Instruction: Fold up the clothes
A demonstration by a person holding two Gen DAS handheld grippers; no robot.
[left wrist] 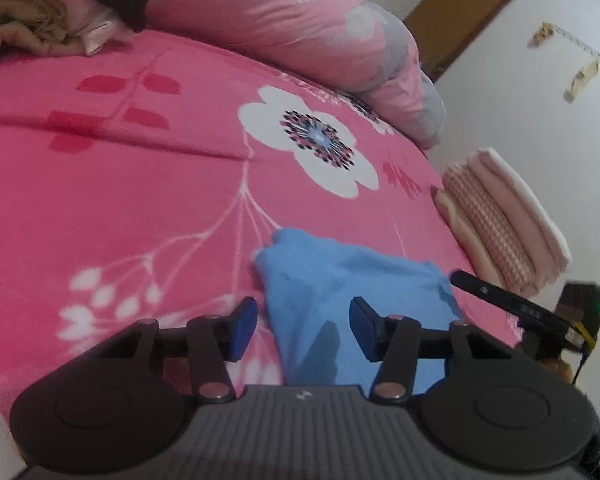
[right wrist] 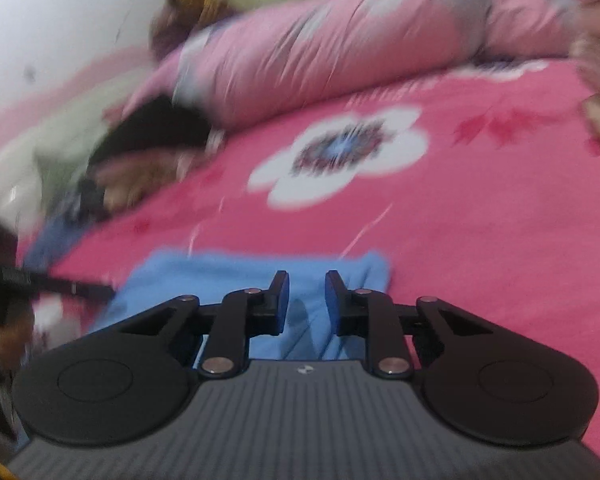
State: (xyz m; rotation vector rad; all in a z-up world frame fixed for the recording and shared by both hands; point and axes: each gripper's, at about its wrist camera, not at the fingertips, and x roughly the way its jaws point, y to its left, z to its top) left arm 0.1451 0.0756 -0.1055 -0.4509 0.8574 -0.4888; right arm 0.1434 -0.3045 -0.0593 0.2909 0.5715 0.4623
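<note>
blue cloth (left wrist: 352, 280) lies flat on bed (left wrist: 140, 200), so edges are reachable. ur left hand-held gripper (left wrist: 304, 326) & right hand-held gripper (right wrist: 307, 302) hover over it, both w/ jaws apart, empty.

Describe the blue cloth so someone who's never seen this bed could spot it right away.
Start from the bright pink floral blanket covering the bed, with its big white flower. Just below that flower, near the bed's edge, lies the blue cloth, right in front of both open grippers. It is the only plain blue item; the folded stack beside it is pink and checked.
</note>
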